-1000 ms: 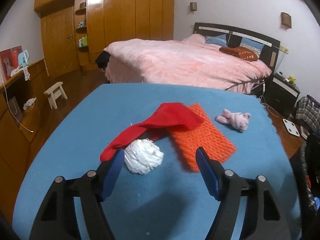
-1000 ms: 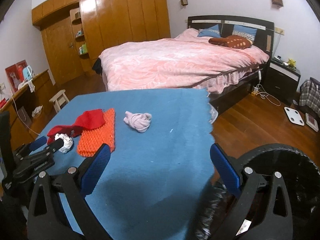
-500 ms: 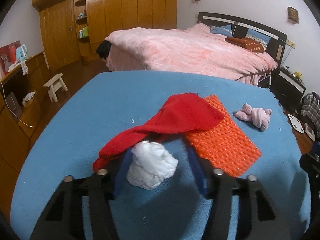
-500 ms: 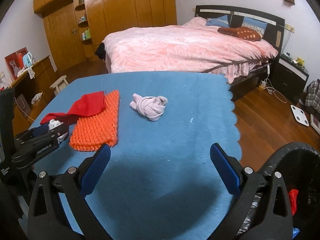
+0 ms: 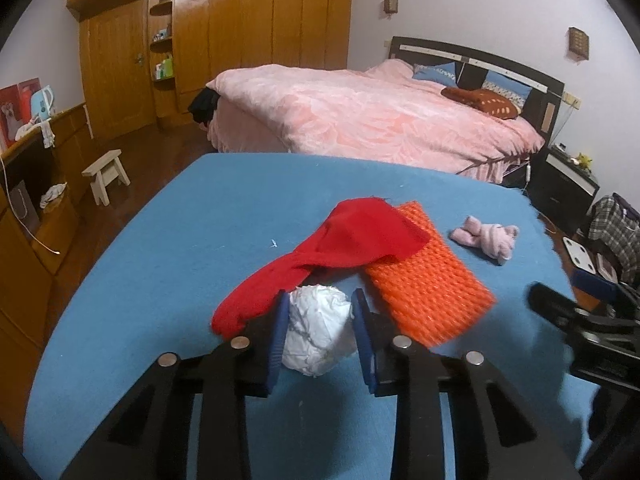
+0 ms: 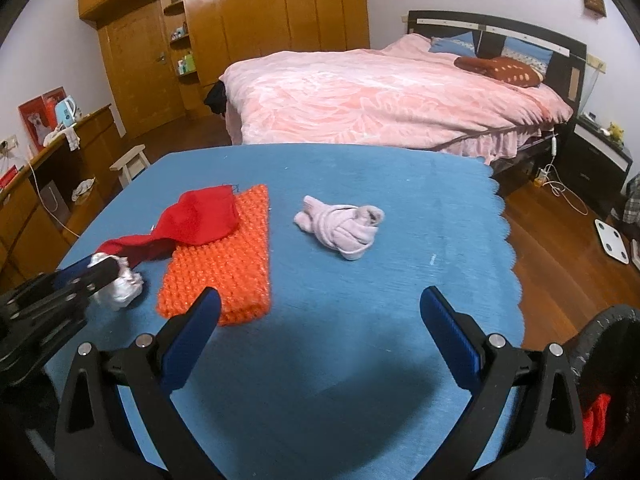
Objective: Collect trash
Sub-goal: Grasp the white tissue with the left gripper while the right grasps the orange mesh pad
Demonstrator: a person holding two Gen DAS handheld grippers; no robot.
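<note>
White crumpled paper ball [image 5: 318, 330] = the trash item, lying on the blue cloth-covered table [image 5: 180, 240], near-left part, just beside the near tail of the red fabric strip [image 5: 340, 252] and left of the orange knitted rectangular mat [image 5: 424, 280]. Pink knotted sock bundle [image 6: 340, 226] sits further right, well apart from the ball.

Handling, judged: ball looks very light, soft, crushable, not slippery, not fragile. It will deform under squeeze, so a side-to-side pinch across its middle is fine; too high and it may pop out. Red strip's end is close to the left pad, risk of snagging cloth along with the paper.

Left gripper [image 5: 320, 336]: jaws closing around the ball, narrow gap, blue pads [image 5: 280, 332] flanking it on both sides and touching or as good as touching its sides. Ball is between the fingers, resting on the table, not lifted. Firm grip not confirmed yet.

Right gripper [image 6: 320, 332]: fingers spread wide, nothing between them, hanging over bare blue cloth at the near right of the table, touching nothing. Black round bin rim [image 6: 600, 328] shows at near right beside the table edge, something red inside. Likely drop target for the ball.
</note>
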